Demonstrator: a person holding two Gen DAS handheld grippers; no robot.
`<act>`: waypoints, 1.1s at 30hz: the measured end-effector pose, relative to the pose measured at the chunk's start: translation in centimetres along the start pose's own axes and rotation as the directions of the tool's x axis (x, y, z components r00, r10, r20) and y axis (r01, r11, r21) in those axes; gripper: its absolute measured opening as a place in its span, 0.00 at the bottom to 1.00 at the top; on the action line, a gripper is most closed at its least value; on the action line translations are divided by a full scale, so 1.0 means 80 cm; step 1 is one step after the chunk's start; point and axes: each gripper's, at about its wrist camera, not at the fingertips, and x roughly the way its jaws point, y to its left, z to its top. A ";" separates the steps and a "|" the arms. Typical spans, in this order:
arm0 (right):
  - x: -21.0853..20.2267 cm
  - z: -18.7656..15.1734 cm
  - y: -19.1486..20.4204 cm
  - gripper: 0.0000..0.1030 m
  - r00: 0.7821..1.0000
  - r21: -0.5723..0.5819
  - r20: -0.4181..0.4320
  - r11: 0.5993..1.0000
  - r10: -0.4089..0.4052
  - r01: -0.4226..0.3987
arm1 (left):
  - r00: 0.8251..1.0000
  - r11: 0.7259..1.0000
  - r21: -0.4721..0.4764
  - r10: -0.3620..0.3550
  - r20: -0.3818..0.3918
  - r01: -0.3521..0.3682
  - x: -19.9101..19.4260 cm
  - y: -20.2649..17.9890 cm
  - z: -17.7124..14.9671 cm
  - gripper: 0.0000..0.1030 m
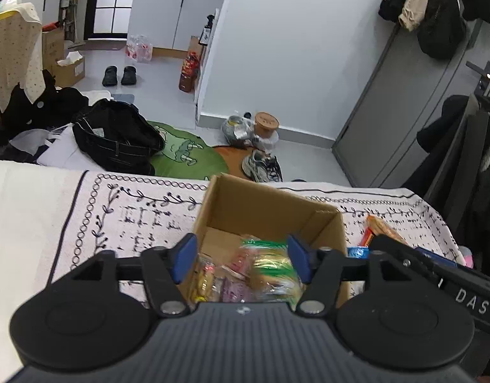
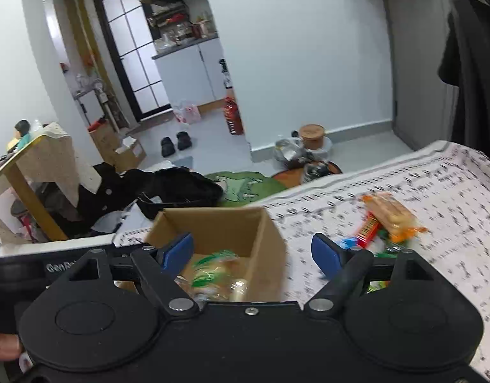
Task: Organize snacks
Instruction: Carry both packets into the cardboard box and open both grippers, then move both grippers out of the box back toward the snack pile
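Observation:
An open cardboard box (image 1: 261, 204) stands on a patterned cloth and holds several wrapped snacks, among them a green and yellow packet (image 1: 270, 263). My left gripper (image 1: 241, 260) hangs open just over the box's near side, nothing pressed between its blue pads. In the right wrist view the same box (image 2: 264, 242) lies under my right gripper (image 2: 253, 253), which is open; its left pad is over the box, its right pad over the cloth. Loose snacks, an orange-wrapped packet (image 2: 393, 215) and a red bar (image 2: 367, 228), lie on the cloth to the right of the box.
The white patterned cloth (image 1: 133, 220) covers the table. The right gripper's black body (image 1: 436, 268) crosses the left wrist view at lower right. Beyond the table edge lie a black bag (image 1: 117, 137), a green mat, shoes and a grey door (image 1: 404, 111).

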 end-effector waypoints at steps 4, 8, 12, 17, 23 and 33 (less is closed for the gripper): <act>-0.012 -0.006 -0.018 0.83 0.999 0.010 -0.006 0.999 -0.036 0.036 | 1.000 1.000 0.028 0.006 -0.010 -0.006 0.002 -0.019 -0.005 0.75; -0.023 -0.009 -0.041 0.85 0.997 0.031 -0.020 0.997 -0.072 0.073 | 1.000 0.998 0.057 -0.013 -0.020 0.014 0.003 -0.036 -0.008 0.78; -0.038 -0.012 -0.065 0.87 0.995 0.057 -0.020 0.993 -0.101 0.102 | 0.999 0.995 0.088 -0.037 -0.013 0.038 0.000 -0.057 -0.012 0.91; -0.051 -0.013 -0.093 0.88 0.992 0.067 -0.016 0.989 -0.128 0.129 | 0.998 0.990 0.123 -0.069 -0.013 0.070 0.000 -0.086 -0.017 0.97; -0.066 -0.015 -0.122 0.94 0.989 0.078 -0.010 0.986 -0.148 0.148 | 0.992 0.981 0.149 -0.124 -0.033 0.128 0.003 -0.119 -0.021 1.00; -0.076 -0.025 -0.167 1.00 0.986 0.107 -0.025 0.980 -0.163 0.165 | 0.983 0.960 0.219 -0.157 -0.095 0.174 0.015 -0.162 -0.036 1.00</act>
